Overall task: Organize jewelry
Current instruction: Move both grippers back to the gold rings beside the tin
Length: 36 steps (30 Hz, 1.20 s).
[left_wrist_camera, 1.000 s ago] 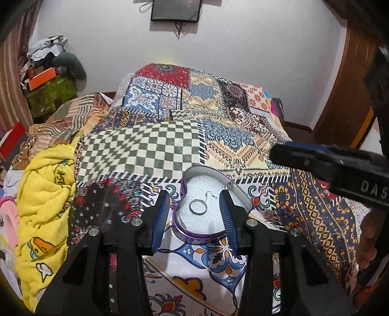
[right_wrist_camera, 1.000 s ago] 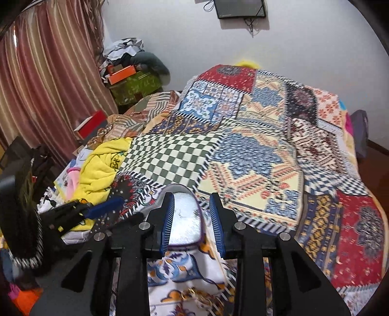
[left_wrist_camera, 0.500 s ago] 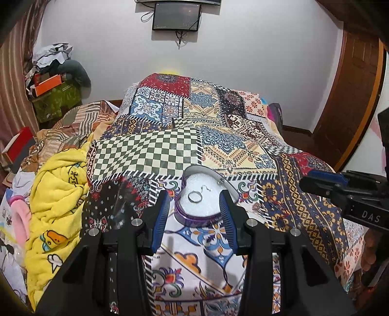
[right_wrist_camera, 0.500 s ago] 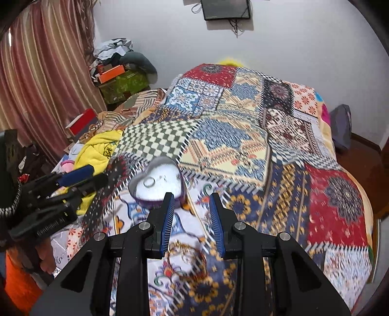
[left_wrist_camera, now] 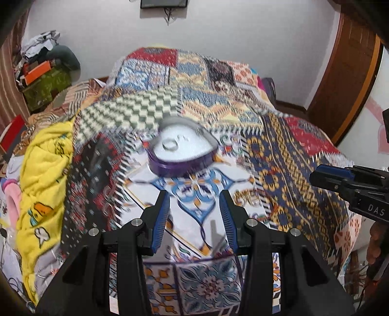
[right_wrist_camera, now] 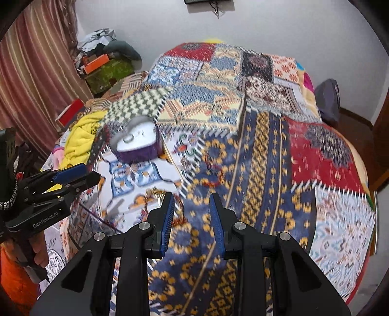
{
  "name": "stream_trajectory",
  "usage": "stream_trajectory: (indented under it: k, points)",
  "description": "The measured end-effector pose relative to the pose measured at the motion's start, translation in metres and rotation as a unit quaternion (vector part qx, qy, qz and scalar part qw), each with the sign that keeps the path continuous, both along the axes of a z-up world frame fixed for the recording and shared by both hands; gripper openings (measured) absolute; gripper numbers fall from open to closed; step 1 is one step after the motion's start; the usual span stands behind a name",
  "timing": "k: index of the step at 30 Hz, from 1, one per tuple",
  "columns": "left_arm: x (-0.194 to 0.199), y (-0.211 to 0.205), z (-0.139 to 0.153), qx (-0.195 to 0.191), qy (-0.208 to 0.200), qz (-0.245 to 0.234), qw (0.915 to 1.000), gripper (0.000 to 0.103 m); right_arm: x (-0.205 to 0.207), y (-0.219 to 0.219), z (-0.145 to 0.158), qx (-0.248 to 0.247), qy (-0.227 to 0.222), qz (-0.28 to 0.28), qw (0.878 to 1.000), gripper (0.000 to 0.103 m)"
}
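From the left wrist view, the left gripper (left_wrist_camera: 194,218) hung over the bed (left_wrist_camera: 279,158), its blue-padded fingers (left_wrist_camera: 160,218) apart with only patterned bedspread between them. Ahead of them sat the heart-shaped purple jewelry box (left_wrist_camera: 182,158), lid off, with a ring (left_wrist_camera: 170,145) and a small earring-like piece on its pale lining; motion blur hid finer detail. A yellow blanket (left_wrist_camera: 41,175) lay bunched at the left bed edge, boxes and clothes were piled in the far corner (left_wrist_camera: 41,73), a wall screen (left_wrist_camera: 164,3) hung above, and a wooden door (left_wrist_camera: 347,73) stood at the right. The right gripper (left_wrist_camera: 340,179) reached in from the right, marked "DAS", clear of the box. Nothing lay between the left fingers and the box. A second before, the box had sat right between the finger tips; now it lay well ahead of them.

From the right wrist view, the right gripper (right_wrist_camera: 192,221) had its fingers (right_wrist_camera: 167,218) narrowly apart over blue and gold fabric, holding nothing. The box (right_wrist_camera: 138,143) lay far off to the upper left, where earlier it had been just beyond the fingers. The left gripper (right_wrist_camera: 73,177) came in from the left, labelled "GenRobot.AI". A striped curtain (right_wrist_camera: 36,73) hung along the left side.
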State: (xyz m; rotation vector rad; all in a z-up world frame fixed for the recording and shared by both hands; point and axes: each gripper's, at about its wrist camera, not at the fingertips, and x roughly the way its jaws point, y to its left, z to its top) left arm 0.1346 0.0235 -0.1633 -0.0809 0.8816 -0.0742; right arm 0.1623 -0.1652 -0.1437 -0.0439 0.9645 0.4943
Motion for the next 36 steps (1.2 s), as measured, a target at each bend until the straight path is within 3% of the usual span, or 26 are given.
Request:
stream_trajectory:
  k: [8, 15, 24, 36]
  points:
    - [0.004, -0.022, -0.029, 0.002, 0.040, -0.027, 0.9988, 0.042, -0.003, 0.001, -0.024, -0.001, 0.029, 0.012, 1.000, 0.027]
    - [0.010, -0.031, -0.037, -0.002, 0.048, -0.043, 0.9979, 0.042, 0.004, 0.015, -0.040, -0.001, 0.049, 0.031, 0.998, 0.027]
    - [0.019, -0.042, -0.042, 0.000, 0.049, -0.068, 0.9965, 0.041, 0.010, 0.017, -0.053, -0.027, 0.042, 0.030, 0.998, 0.027]
    - [0.039, -0.058, -0.051, -0.015, 0.050, -0.097, 0.9939, 0.028, 0.011, -0.004, -0.057, -0.030, 0.041, 0.015, 0.999, 0.027]
